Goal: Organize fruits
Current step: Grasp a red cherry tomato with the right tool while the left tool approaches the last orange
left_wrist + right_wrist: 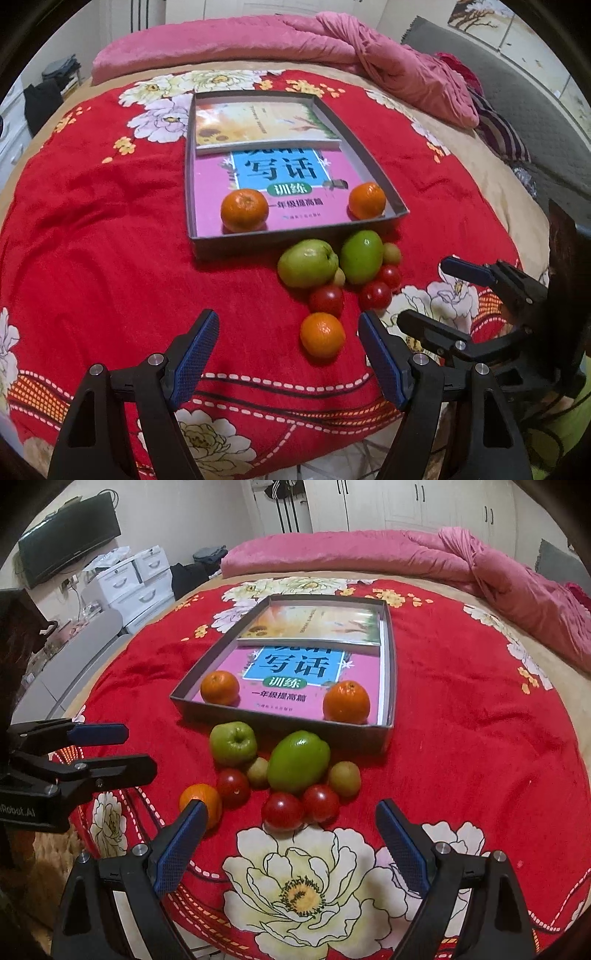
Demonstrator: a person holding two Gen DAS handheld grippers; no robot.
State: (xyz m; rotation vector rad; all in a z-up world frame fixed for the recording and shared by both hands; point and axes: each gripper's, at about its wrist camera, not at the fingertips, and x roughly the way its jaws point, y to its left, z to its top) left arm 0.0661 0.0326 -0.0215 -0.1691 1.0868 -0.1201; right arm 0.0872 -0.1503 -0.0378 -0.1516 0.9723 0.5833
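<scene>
A loose orange [322, 335] is shown on the red floral bedspread [92, 229], nearest the camera in the left wrist view and apart from the tray. Behind it, a cluster of fruit is gathered just in front of the tray's near wall: two green apples [307, 263] [361, 256], three tomatoes [326, 300] [375, 294] [389, 276], and small greenish fruits [392, 253] tucked among them. Two further oranges [244, 209] [367, 200] are seen inside the grey tray [295, 236], at its near left and near right corners, resting on a pink book [207, 192]; a second book [258, 122] is laid across the far end of the tray. The left hand-held gripper [286, 326] is held above the bedspread with its fingers spread wide and nothing between them, the loose orange lying just ahead of the gap. The right hand-held gripper [290, 814] is likewise spread wide and unloaded, near the tomatoes. A pink quilt [332, 40] is bunched along the far edge of the bed.
</scene>
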